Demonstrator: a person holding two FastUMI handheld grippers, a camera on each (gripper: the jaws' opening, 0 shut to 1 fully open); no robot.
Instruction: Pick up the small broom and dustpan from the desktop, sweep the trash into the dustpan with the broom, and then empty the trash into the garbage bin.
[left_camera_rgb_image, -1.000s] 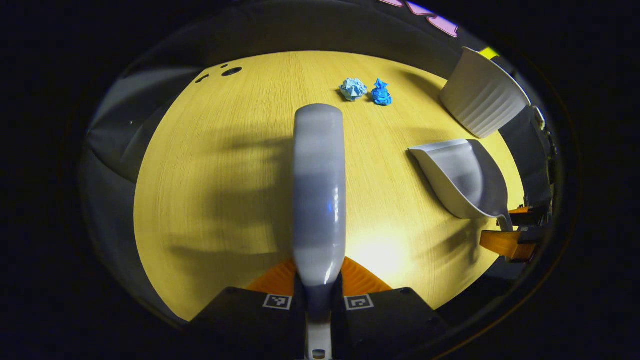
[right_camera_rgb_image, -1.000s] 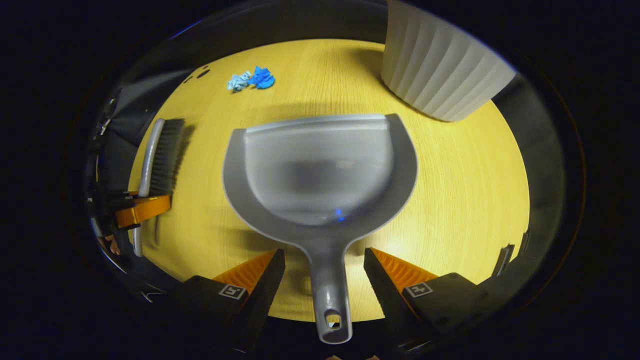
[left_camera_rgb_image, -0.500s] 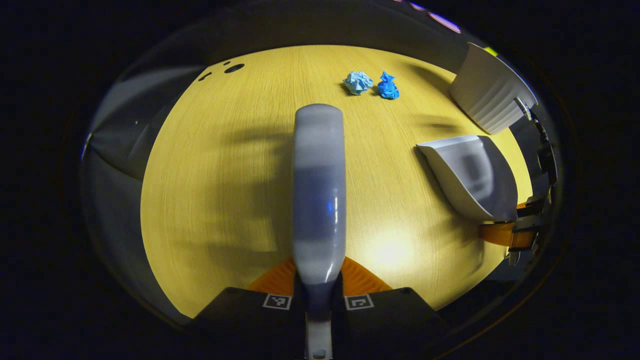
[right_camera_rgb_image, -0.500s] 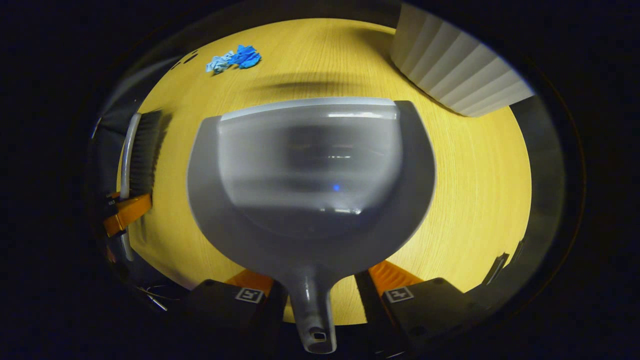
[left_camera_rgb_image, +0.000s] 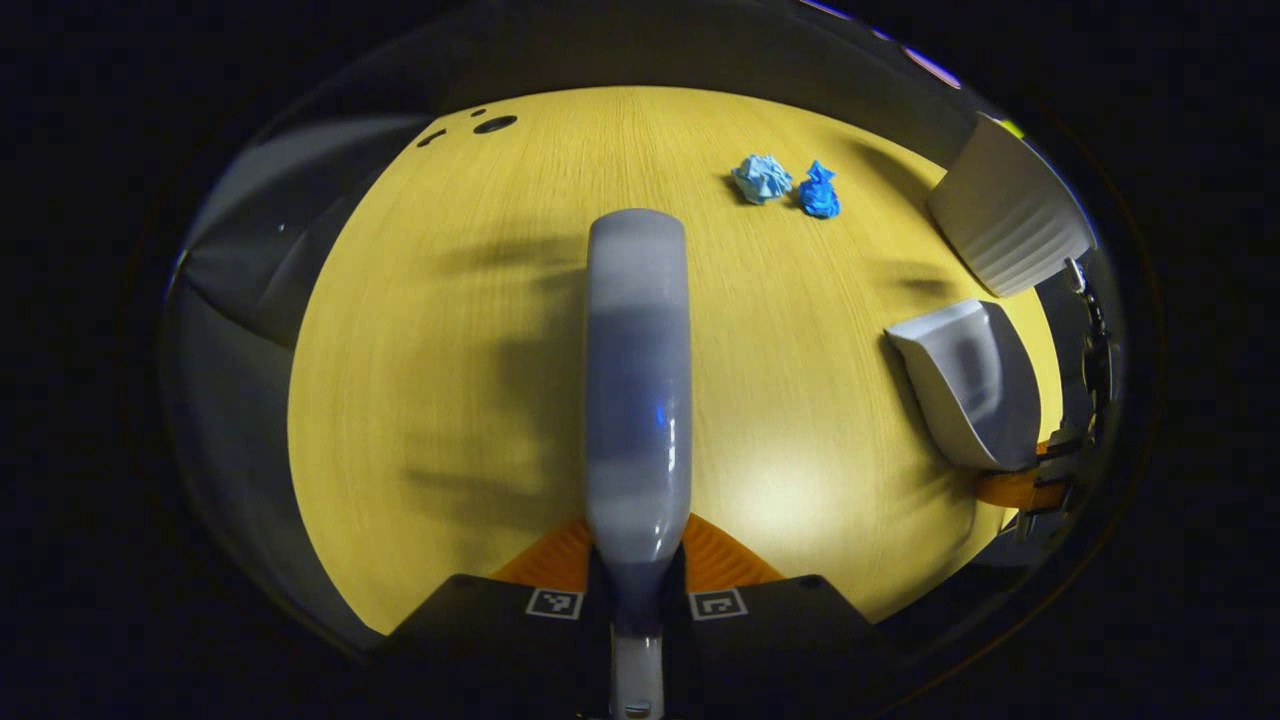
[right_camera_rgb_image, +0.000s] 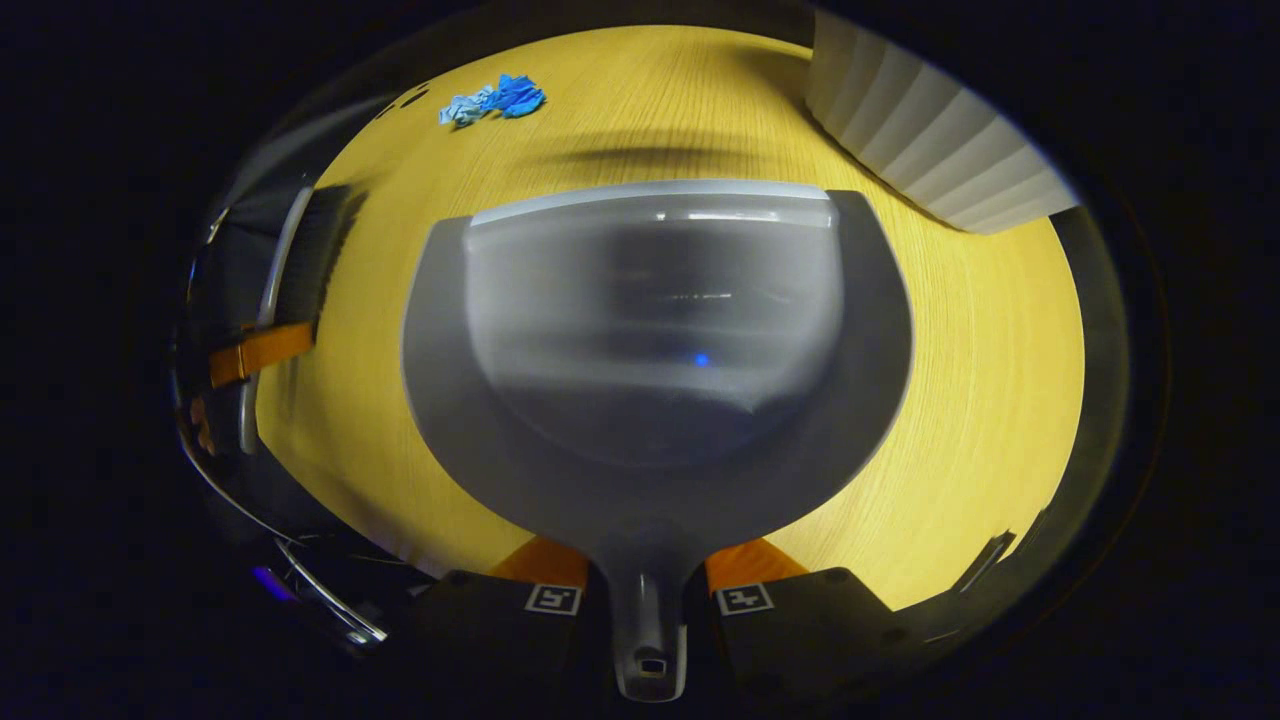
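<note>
In the left gripper view, the left claw (left_camera_rgb_image: 637, 590) is clamped on the handle of the broom (left_camera_rgb_image: 638, 380), both fingers pressed to its sides at the bottom of the view, and the grey back of the broom runs straight ahead over the yellow wooden table (left_camera_rgb_image: 460, 350). Far ahead and to the right lie 2 crumpled paper balls, a pale blue paper ball (left_camera_rgb_image: 762, 178) and, just beside it on the right, a deep blue paper ball (left_camera_rgb_image: 819, 192). Farther right the white ribbed garbage bin (left_camera_rgb_image: 1008, 234) stands at the table's far right edge, and nearer than it the dustpan (left_camera_rgb_image: 965, 380) is held above the table by the right claw (left_camera_rgb_image: 1030, 480). In the right gripper view, the right claw (right_camera_rgb_image: 648, 598) grips the dustpan's handle, fingers closed on both sides, with the wide grey dustpan (right_camera_rgb_image: 655, 360) opening away from the camera. The garbage bin (right_camera_rgb_image: 930, 140) stands far right, the 2 paper balls (right_camera_rgb_image: 495, 100) lie far left, and the broom (right_camera_rgb_image: 300, 255) hangs at the left edge in the left claw (right_camera_rgb_image: 255, 350).
</note>
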